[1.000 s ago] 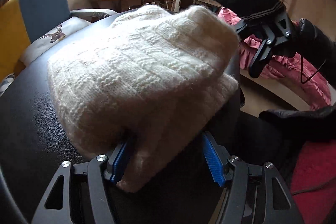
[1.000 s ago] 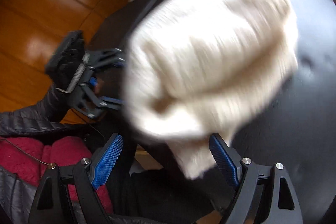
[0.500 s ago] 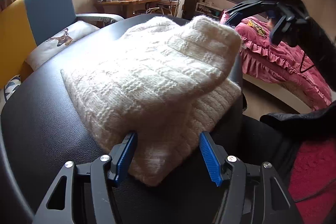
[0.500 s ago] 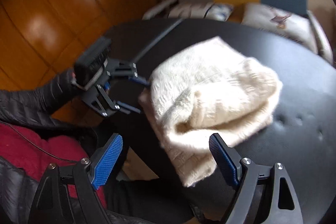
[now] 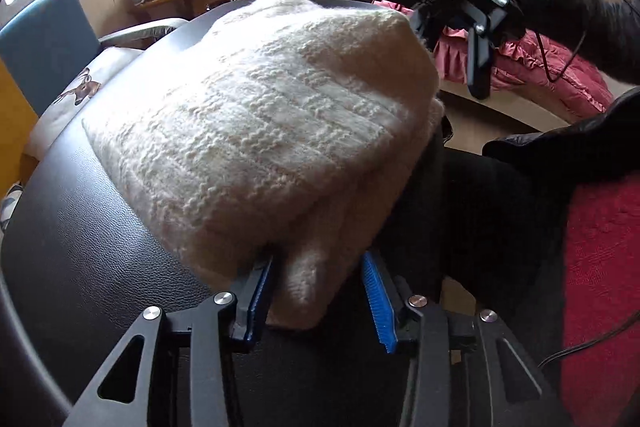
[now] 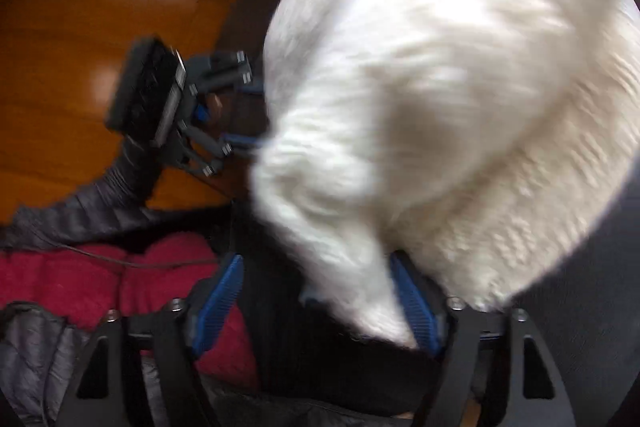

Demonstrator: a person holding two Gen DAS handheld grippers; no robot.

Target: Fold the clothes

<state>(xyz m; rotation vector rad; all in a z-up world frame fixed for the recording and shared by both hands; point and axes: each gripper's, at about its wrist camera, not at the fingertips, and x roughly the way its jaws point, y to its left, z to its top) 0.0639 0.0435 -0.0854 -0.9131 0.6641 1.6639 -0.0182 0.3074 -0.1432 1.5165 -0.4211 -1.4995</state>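
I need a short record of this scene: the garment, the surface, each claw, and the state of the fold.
garment: cream knit sweater, folded into a thick bundle
surface: black table
left claw: open, the near sweater corner between its fingers
right claw: open, at the sweater edge; view blurred
fold state: layers stacked, bundle lies on the table

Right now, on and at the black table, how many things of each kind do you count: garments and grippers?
Cream knitted garments: 1, the folded sweater lying on the black table.
Grippers: 2, the left gripper and the right gripper, both open at the sweater's edge.
Total: 3.
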